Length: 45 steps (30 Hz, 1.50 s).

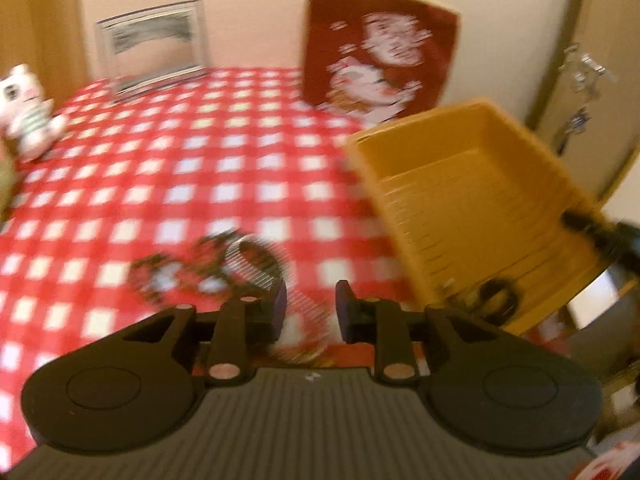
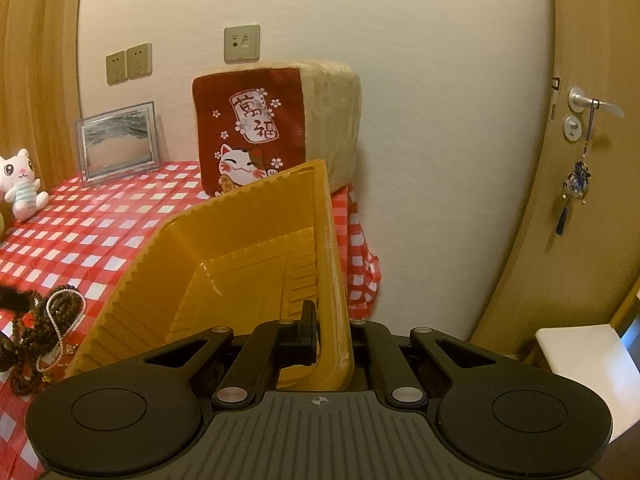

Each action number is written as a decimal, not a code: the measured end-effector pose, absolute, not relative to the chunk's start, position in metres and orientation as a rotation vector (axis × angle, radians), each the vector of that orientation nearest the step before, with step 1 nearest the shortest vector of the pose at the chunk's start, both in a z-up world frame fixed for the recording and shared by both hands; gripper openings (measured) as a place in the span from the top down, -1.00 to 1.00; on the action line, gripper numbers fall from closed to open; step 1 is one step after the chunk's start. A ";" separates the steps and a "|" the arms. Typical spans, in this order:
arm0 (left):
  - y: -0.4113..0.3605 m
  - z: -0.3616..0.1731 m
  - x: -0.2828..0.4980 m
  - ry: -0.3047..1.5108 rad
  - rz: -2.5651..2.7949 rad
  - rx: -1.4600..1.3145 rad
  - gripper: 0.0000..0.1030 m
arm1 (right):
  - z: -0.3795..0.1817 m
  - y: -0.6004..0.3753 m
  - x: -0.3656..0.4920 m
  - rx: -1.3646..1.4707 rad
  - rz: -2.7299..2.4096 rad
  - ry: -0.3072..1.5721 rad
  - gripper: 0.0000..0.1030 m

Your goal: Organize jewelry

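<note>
Left gripper [image 1: 310,314]: nearest the lens, tilted down over the table, jaws partly apart with nothing clamped; no earlier look to compare.
Right gripper [image 2: 332,332]: angled gently down, jaws closed tight on the near rim of the tray [image 2: 240,264], one finger inside the wall, the other outside.
Tray: yellow plastic, ribbed walls, tipped up on its side so the open face turns toward the jewelry; the left view shows something small and dark at its low end, too blurred to name.
Jewelry [image 1: 204,268]: a heap of dark bead strings and a pale pearl-like strand on the cloth, just ahead and left of the left gripper, not touching its fingers; in the right view the heap [image 2: 52,328] lies left of the tray, near its lower edge.
Table [image 1: 160,152]: covered in red-and-white check cloth.
Back of table: a red cat cushion [image 2: 256,136], a silver picture frame [image 2: 118,146], a white plush cat [image 2: 20,184] at the left.
Room: cream wall with sockets [image 2: 128,62], wooden door [image 2: 592,200] at right with a charm hanging from its handle.
</note>
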<state>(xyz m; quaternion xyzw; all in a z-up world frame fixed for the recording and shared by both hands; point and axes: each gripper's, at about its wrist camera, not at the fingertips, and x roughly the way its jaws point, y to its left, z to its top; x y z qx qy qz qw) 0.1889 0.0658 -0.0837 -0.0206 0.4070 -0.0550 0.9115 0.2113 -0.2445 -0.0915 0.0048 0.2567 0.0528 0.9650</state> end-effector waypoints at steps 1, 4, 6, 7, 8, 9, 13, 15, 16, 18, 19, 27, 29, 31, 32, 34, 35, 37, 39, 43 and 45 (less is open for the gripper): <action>0.071 -0.086 0.184 0.849 -0.099 -0.036 0.53 | -0.091 -0.244 0.212 0.009 0.107 0.519 0.91; 0.082 -0.093 0.172 0.882 -0.075 -0.032 0.53 | -0.090 -0.244 0.212 0.006 0.108 0.519 0.91; 0.084 -0.097 0.165 0.901 -0.078 -0.028 0.53 | -0.089 -0.244 0.212 0.004 0.108 0.520 0.91; 0.083 -0.100 0.164 0.910 -0.083 -0.025 0.53 | -0.090 -0.244 0.211 0.004 0.107 0.520 0.91; 0.081 -0.102 0.161 0.918 -0.094 -0.020 0.53 | -0.089 -0.244 0.211 0.004 0.107 0.522 0.91; 0.079 -0.104 0.160 0.922 -0.103 -0.012 0.53 | -0.089 -0.244 0.210 0.003 0.107 0.524 0.91; 0.062 -0.112 0.155 0.924 -0.147 0.045 0.53 | -0.089 -0.244 0.209 -0.001 0.104 0.528 0.91; 0.056 -0.117 0.157 0.926 -0.159 0.091 0.53 | -0.089 -0.244 0.208 -0.003 0.103 0.529 0.91; 0.054 -0.118 0.158 0.925 -0.165 0.110 0.53 | -0.088 -0.243 0.208 -0.004 0.103 0.529 0.91; 0.052 -0.122 0.162 0.925 -0.170 0.157 0.53 | -0.089 -0.243 0.207 -0.005 0.101 0.528 0.91; 0.052 -0.124 0.163 0.922 -0.173 0.182 0.53 | -0.089 -0.243 0.207 -0.005 0.101 0.529 0.91; 0.049 -0.135 0.174 0.938 -0.268 0.339 0.43 | -0.090 -0.243 0.207 -0.001 0.097 0.531 0.91; 0.049 -0.134 0.173 0.939 -0.284 0.343 0.57 | -0.090 -0.244 0.207 -0.002 0.097 0.532 0.91; 0.049 -0.132 0.171 0.941 -0.297 0.332 0.82 | -0.090 -0.244 0.207 0.000 0.096 0.533 0.91; 0.047 -0.130 0.170 0.943 -0.299 0.324 0.93 | -0.090 -0.244 0.207 0.001 0.096 0.533 0.91; 0.045 -0.126 0.167 0.946 -0.305 0.309 0.94 | -0.090 -0.244 0.207 0.002 0.095 0.534 0.91; 0.044 -0.125 0.164 0.945 -0.311 0.304 0.94 | -0.090 -0.244 0.207 0.003 0.095 0.534 0.91; 0.039 -0.123 0.159 0.949 -0.316 0.301 0.94 | -0.090 -0.244 0.207 0.005 0.094 0.534 0.91; 0.035 -0.122 0.153 0.949 -0.323 0.289 0.94 | -0.090 -0.244 0.207 0.004 0.094 0.534 0.91; 0.032 -0.114 0.145 0.947 -0.325 0.242 0.94 | -0.090 -0.244 0.207 0.003 0.094 0.533 0.91; 0.032 -0.104 0.143 0.934 -0.326 0.206 0.94 | -0.090 -0.244 0.207 0.002 0.095 0.534 0.91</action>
